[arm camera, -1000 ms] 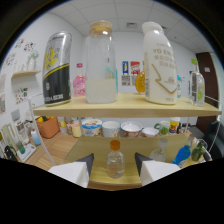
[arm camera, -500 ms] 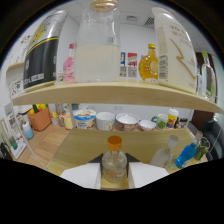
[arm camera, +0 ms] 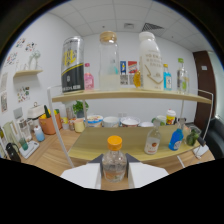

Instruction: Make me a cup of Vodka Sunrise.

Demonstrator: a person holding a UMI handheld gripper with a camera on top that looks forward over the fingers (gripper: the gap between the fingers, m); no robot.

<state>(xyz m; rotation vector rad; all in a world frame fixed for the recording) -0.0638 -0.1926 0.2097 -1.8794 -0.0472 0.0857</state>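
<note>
A small clear bottle [arm camera: 114, 164] with an orange cap stands upright between my two white fingers [arm camera: 84, 175], which press on both of its sides. My gripper [arm camera: 115, 175] is shut on it and holds it in front of the wooden lower shelf [arm camera: 100, 145]. Further back on that shelf stand a small labelled bottle [arm camera: 152, 142] and a blue bottle [arm camera: 175, 139], beyond the right finger. The base of the held bottle is hidden below the fingers.
The upper shelf [arm camera: 125, 95] carries a black-and-yellow can [arm camera: 72, 65], a tall glass jar [arm camera: 109, 60], a white bottle [arm camera: 150, 59] and smaller bottles. Several bowls [arm camera: 111, 121] line the back of the lower shelf. A potted plant [arm camera: 50, 122] stands left.
The fingers closed in around the orange-capped bottle, and the gripper has since drawn back from the shelves with the bottle between them; the shelves now look farther away.
</note>
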